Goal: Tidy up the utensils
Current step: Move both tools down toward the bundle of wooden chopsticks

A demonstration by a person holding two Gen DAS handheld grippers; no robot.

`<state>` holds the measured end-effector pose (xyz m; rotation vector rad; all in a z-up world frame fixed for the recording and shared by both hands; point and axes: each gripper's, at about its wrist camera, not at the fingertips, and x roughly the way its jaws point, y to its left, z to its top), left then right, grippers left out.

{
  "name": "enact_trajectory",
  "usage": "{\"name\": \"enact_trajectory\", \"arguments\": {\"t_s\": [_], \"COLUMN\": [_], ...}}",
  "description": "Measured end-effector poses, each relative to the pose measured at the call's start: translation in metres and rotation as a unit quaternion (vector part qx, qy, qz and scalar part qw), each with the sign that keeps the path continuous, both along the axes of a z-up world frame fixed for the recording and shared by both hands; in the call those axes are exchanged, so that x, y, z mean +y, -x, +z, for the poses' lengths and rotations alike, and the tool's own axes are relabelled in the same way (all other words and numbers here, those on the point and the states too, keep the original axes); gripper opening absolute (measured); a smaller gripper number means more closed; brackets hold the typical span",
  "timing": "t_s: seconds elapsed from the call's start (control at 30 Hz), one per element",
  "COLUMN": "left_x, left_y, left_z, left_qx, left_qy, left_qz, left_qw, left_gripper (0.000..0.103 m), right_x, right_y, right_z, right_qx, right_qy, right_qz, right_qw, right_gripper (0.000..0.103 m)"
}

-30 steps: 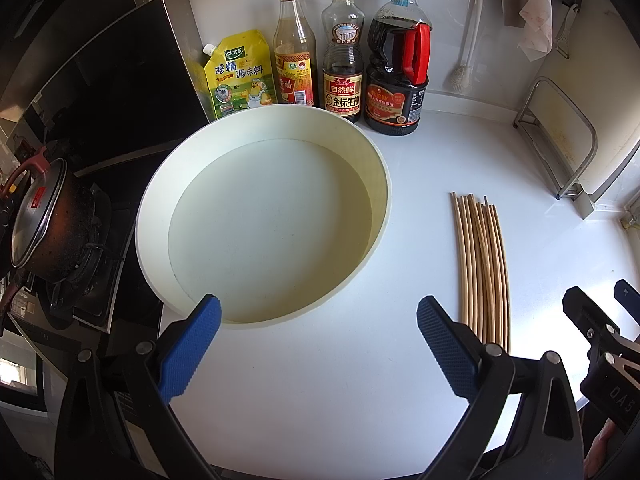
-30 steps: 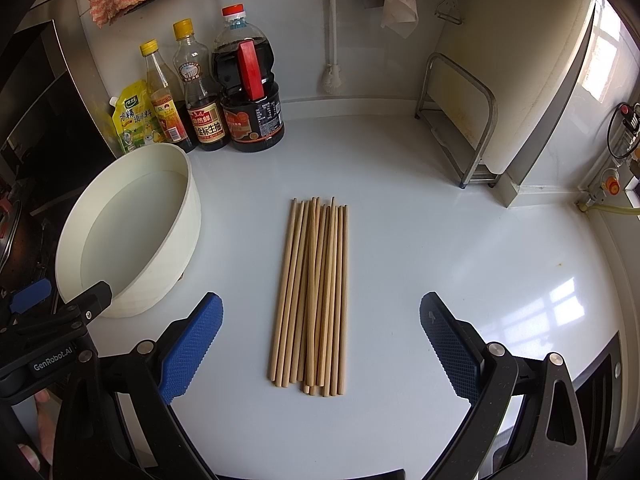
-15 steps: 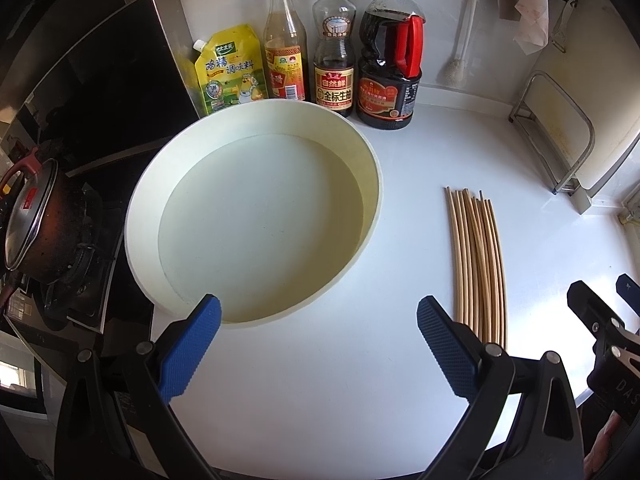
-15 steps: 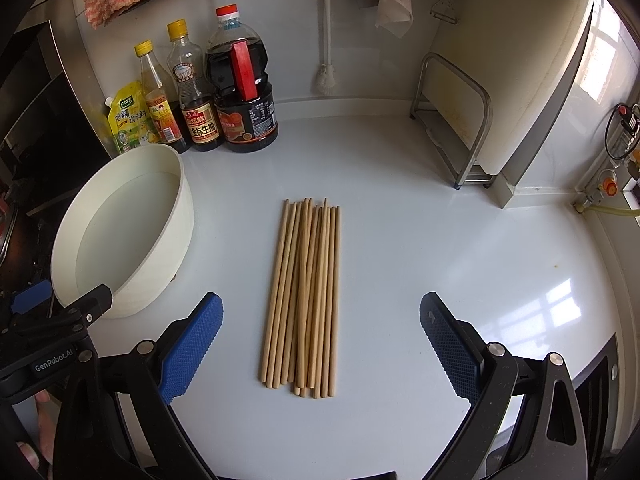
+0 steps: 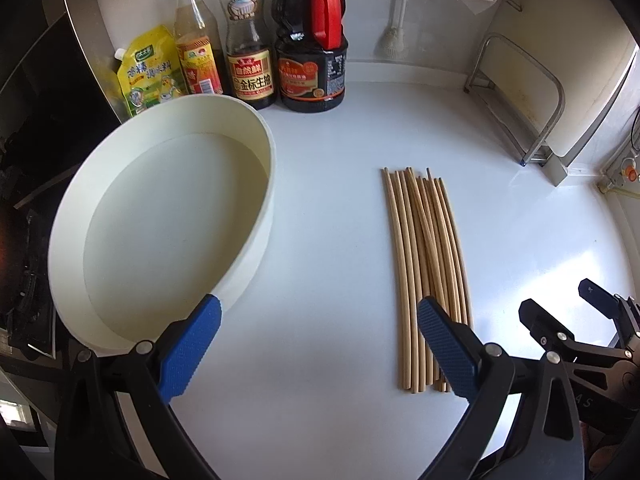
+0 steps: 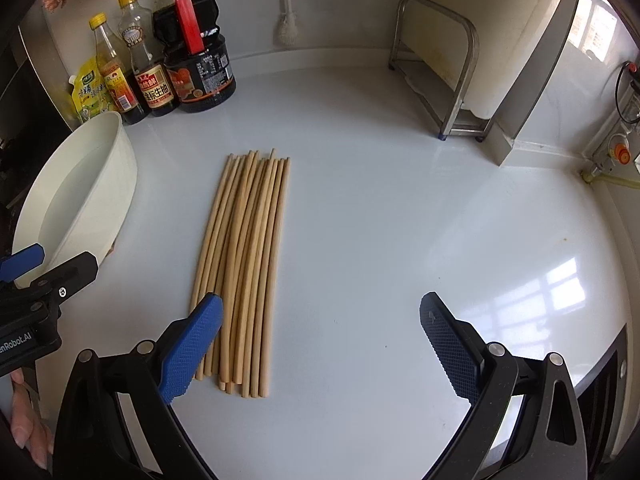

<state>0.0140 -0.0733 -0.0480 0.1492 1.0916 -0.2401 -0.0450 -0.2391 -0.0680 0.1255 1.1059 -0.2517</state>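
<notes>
Basin (image 5: 256, 184) sat at the far left of the bench (image 5: 328, 240), white, round and empty inside, with sauce bottles (image 5: 248, 40) ranked behind it against the wall. Your left gripper (image 5: 318, 344) came next, jaws spread wide and holding nothing; its left pad overlapped the basin's near rim in the left wrist view, and its right pad covered the near ends of the chopsticks (image 5: 424, 264).

Those chopsticks lay flat in one tidy bundle, side by side and touching, just to the right of the basin with a bare strip of bench between. Their long axis ran straight away from you, near ends toward the grippers, far tips toward the back wall.

Your right gripper (image 6: 320, 344) stood furthest right, equally wide open and empty. In its own view the bundle (image 6: 244, 264) sat left of centre, the near ends beside its left pad, so the gap between the pads was mostly over bare bench.

My judgement: neither gripper was clearly nearer; the bundle lay between them, off the inner pad of each. Whichever you chose needed to shift sideways over the sticks, then close across the bundle, at right angles to its length, since closing along that axis would catch nothing.
</notes>
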Motion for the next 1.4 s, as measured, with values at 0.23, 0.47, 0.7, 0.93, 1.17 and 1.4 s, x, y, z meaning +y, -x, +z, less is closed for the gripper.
{"name": "enact_trajectory", "arguments": {"t_s": [0.23, 0.47, 0.7, 0.93, 1.17, 1.4], "left_x": [-0.017, -0.023, -0.021, -0.026, -0.029, -0.029], "left_y": [-0.011, -0.019, -0.021, -0.022, -0.023, -0.022], "left_z": [-0.029, -0.043, -0.058, -0.067, -0.072, -0.076], "left_qx": [0.01, 0.002, 0.019, 0.028, 0.033, 0.036], "left_qy": [-0.012, -0.024, -0.017, -0.014, -0.014, -0.017], "left_qz": [0.0, 0.001, 0.014, 0.012, 0.011, 0.007], "left_qw": [0.9999, 0.9997, 0.9996, 0.9994, 0.9993, 0.9992], "left_gripper": [0.097, 0.097, 0.097, 0.097, 0.097, 0.097], "right_x": [-0.012, -0.012, -0.012, -0.008, -0.01, -0.02], "right_y": [-0.019, -0.039, -0.043, -0.04, -0.037, -0.035], "right_z": [-0.034, -0.05, -0.061, -0.063, -0.064, -0.064], "right_qx": [0.02, 0.026, 0.031, 0.031, 0.026, 0.021], "right_qy": [-0.002, 0.023, 0.027, 0.027, 0.04, 0.045], "right_qz": [0.005, 0.013, 0.016, 0.027, 0.031, 0.02], "right_qw": [1.0, 0.999, 0.999, 0.999, 0.998, 0.999], "right_gripper": [0.094, 0.094, 0.094, 0.094, 0.094, 0.094]}}
